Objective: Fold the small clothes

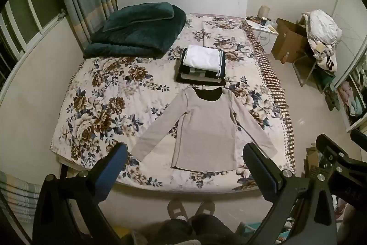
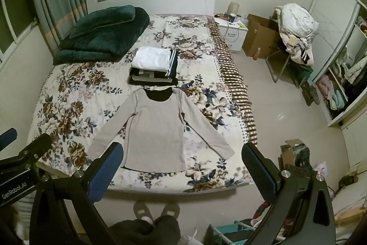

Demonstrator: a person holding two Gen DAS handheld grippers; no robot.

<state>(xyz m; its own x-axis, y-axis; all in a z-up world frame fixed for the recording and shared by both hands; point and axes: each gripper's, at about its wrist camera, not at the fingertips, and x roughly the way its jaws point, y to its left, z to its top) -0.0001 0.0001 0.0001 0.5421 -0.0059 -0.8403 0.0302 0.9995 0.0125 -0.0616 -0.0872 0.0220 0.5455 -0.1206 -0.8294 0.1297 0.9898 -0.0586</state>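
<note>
A beige long-sleeved shirt (image 1: 206, 128) lies flat and spread out on the floral bed (image 1: 96, 93), neck away from me, both sleeves angled outward. It also shows in the right wrist view (image 2: 156, 130). Behind its collar stands a stack of folded clothes (image 1: 201, 66) with a white piece on top, also in the right wrist view (image 2: 154, 66). My left gripper (image 1: 185, 153) is open and empty, held above the shirt's hem. My right gripper (image 2: 182, 153) is open and empty, above the bed's near edge by the right sleeve.
A folded dark green blanket (image 1: 137, 31) lies at the head of the bed (image 2: 206, 121). A white nightstand (image 2: 231, 31), a cardboard box (image 2: 259, 36), and a chair piled with laundry (image 2: 296, 33) stand to the right. A wardrobe (image 2: 339, 75) is at the far right. My slippered feet (image 1: 190, 208) are at the bed's foot.
</note>
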